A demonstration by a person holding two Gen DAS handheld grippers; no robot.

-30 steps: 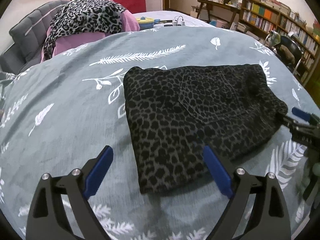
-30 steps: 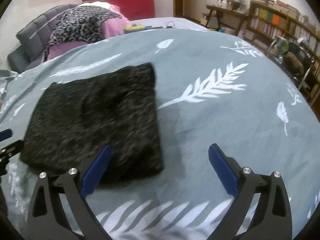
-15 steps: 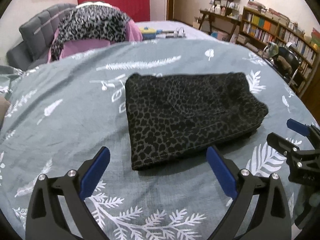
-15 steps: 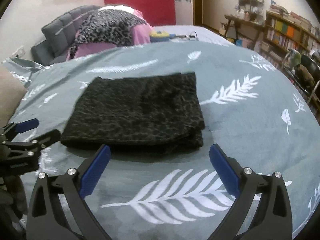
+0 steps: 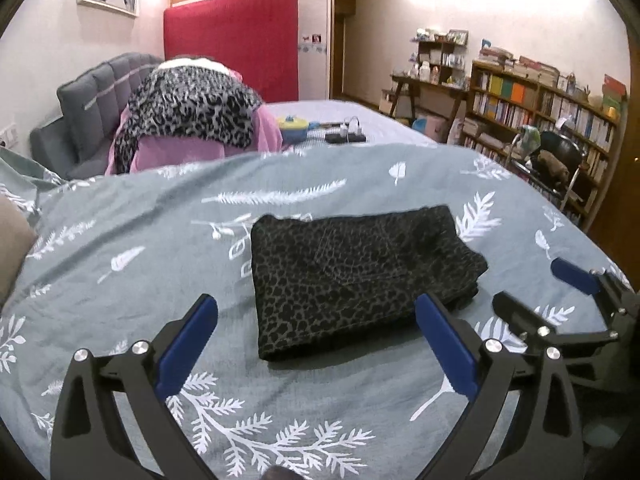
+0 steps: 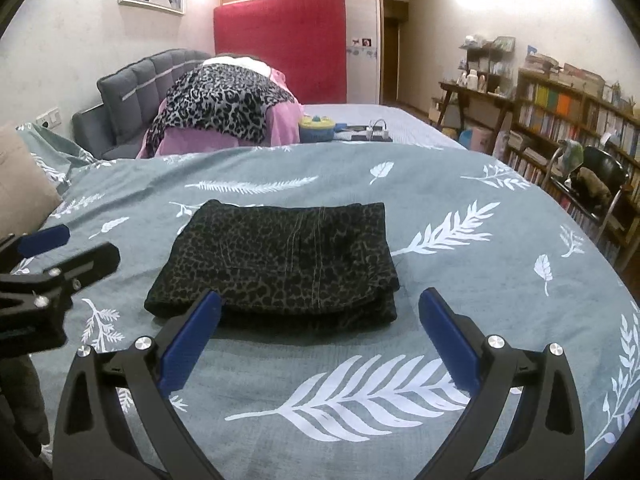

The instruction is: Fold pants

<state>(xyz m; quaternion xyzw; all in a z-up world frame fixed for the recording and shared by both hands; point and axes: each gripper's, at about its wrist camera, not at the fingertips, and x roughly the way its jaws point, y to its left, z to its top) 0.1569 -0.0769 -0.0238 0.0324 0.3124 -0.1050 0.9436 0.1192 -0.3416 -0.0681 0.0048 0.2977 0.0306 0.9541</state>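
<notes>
Pants [image 5: 356, 272] are lying as a compact folded rectangle on the bedspread [image 5: 160, 248], roughly mid-bed. In the right wrist view, layered edges are stacking at the near right corner; seams are running across the top face. Left gripper [image 5: 316, 332] is hovering just near of the bundle, fingers spread apart, gripping nothing. Right gripper [image 6: 320, 324] is doing the same, spread and empty, near edge of the pants between its fingers. Judgement: folding is looking essentially complete; at most a final smoothing or squaring is remaining.
</notes>
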